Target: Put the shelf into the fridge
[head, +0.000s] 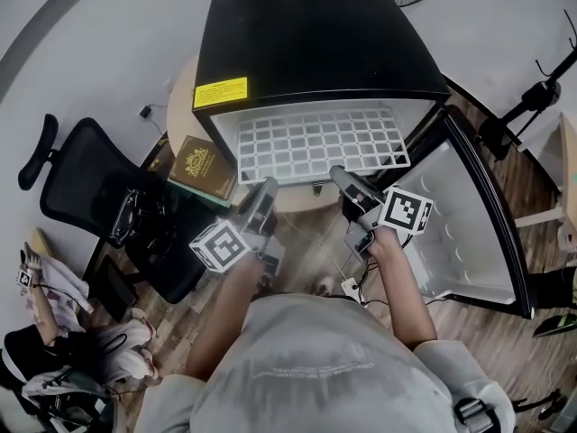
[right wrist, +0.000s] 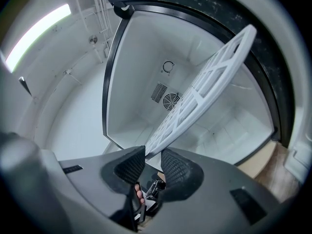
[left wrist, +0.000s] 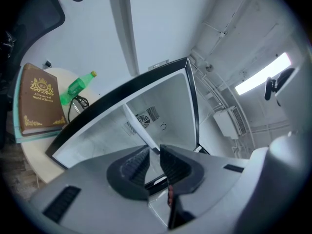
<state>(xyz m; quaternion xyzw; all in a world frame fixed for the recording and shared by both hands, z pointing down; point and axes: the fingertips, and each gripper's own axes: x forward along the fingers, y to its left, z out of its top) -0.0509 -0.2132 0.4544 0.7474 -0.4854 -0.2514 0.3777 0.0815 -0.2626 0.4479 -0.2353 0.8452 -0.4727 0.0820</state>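
Observation:
A white grid shelf (head: 315, 142) lies flat in the mouth of the black mini fridge (head: 306, 43), its front edge sticking out toward me. My left gripper (head: 264, 190) is shut on the shelf's front left edge, and my right gripper (head: 343, 179) is shut on the front right. The left gripper view shows the shelf (left wrist: 140, 129) edge-on, running from between the jaws of the left gripper (left wrist: 153, 154) into the white fridge interior (left wrist: 168, 99). Seen from the right gripper (right wrist: 152, 155), the shelf (right wrist: 207, 84) slants up across the interior (right wrist: 141, 72).
The fridge door (head: 473, 219) stands open at the right. The fridge sits on a round table (head: 185, 97) with a brown book (head: 203, 165) and a green bottle (left wrist: 78, 87) beside it. A black office chair (head: 90, 197) stands at the left. Cables lie on the wooden floor.

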